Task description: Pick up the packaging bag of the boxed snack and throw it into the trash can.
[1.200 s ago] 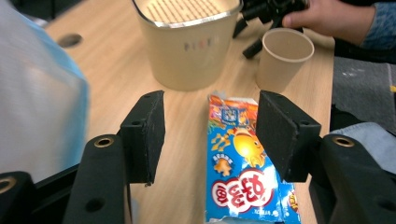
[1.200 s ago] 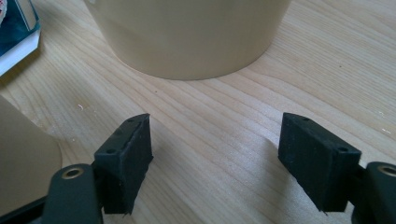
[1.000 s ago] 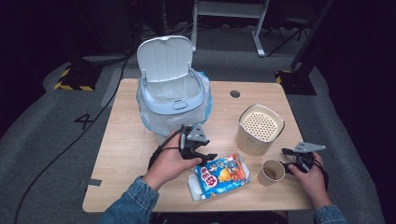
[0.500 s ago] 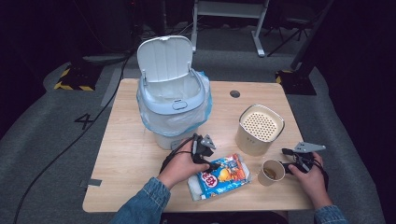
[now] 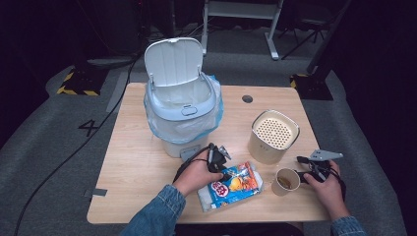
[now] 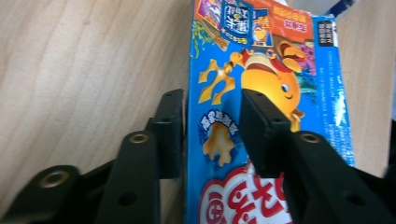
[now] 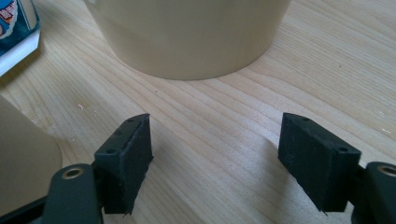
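- The left gripper (image 5: 225,172) is reaching down onto a blue snack packet (image 5: 231,187) lying flat near the front edge of the tabletop (image 5: 133,162), between the white bin (image 5: 182,105) and a paper cup (image 5: 285,181).
- In the left gripper view its jaws have just been closing, and they are now standing about half open with the near edge of the snack packet (image 6: 261,84) between them: one pad (image 6: 170,126) is sitting at the packet's side edge and the other is resting on its printed face. Whether the pads are already pressing on it is not clear.
- The right gripper (image 5: 306,171) is resting low on the tabletop just beside the paper cup, held by the person's right hand (image 5: 327,189).
- In the right gripper view its jaws are standing part open with bare wood between them, gripping nothing.
- A cream canister (image 5: 273,135) with a perforated lid is standing just behind the cup.
- The bin is lined with a plastic bag, its lid standing open.
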Available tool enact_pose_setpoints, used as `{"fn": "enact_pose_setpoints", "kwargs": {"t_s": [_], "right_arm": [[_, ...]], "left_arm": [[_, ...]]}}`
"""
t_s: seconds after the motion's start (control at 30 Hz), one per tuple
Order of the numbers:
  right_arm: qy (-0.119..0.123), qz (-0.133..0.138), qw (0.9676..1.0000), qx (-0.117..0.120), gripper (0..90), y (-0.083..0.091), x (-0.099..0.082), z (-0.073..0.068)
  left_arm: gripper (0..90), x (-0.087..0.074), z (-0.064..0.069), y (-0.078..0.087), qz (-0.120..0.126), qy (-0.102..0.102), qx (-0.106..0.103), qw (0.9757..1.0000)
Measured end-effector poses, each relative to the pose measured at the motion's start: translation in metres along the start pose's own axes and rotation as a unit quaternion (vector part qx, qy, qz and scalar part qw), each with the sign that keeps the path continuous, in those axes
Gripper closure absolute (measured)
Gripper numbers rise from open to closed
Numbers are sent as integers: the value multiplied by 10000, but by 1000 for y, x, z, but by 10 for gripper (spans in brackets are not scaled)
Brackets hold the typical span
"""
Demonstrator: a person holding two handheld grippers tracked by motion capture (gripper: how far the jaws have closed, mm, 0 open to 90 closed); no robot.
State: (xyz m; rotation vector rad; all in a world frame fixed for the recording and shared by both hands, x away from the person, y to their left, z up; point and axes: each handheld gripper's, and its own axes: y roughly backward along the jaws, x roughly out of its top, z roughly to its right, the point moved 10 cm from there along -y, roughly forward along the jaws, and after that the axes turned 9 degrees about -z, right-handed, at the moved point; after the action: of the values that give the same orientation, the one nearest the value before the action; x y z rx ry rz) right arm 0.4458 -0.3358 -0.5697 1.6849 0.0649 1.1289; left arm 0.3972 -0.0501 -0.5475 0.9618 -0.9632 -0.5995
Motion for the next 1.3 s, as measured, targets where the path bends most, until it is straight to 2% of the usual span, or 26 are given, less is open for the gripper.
{"fn": "enact_pose_setpoints", "kwargs": {"t_s": [0.23,0.4,0.57,0.77,0.9,0.93,1.0,1.1,1.2,1.3], "right_arm": [[2,1,10000,-1,262,0,0,0],[1,1,10000,0,262,0,0,0],[1,0,10000,-1,262,0,0,0],[2,0,10000,-2,262,0,0,0],[1,2,10000,-3,262,0,0,0],[2,2,10000,-2,262,0,0,0],[1,3,10000,-4,262,0,0,0],[3,5,10000,-4,262,0,0,0],[2,5,10000,-4,262,0,0,0],[3,5,10000,-4,262,0,0,0]], "left_arm": [[820,-1,-3,-1,-180,-19,192,9997],[880,-1,-3,4,-148,-61,246,9996],[891,5,1,20,234,-45,125,9996],[892,10,11,47,704,-196,154,9972],[892,16,15,67,1138,-259,219,9929],[892,19,15,75,1338,-252,256,9904],[892,21,15,80,1459,-265,309,9885],[892,25,14,93,1771,-292,351,9831],[893,30,14,105,2100,-291,364,9766],[893,34,14,118,2444,-301,418,9683]]}}
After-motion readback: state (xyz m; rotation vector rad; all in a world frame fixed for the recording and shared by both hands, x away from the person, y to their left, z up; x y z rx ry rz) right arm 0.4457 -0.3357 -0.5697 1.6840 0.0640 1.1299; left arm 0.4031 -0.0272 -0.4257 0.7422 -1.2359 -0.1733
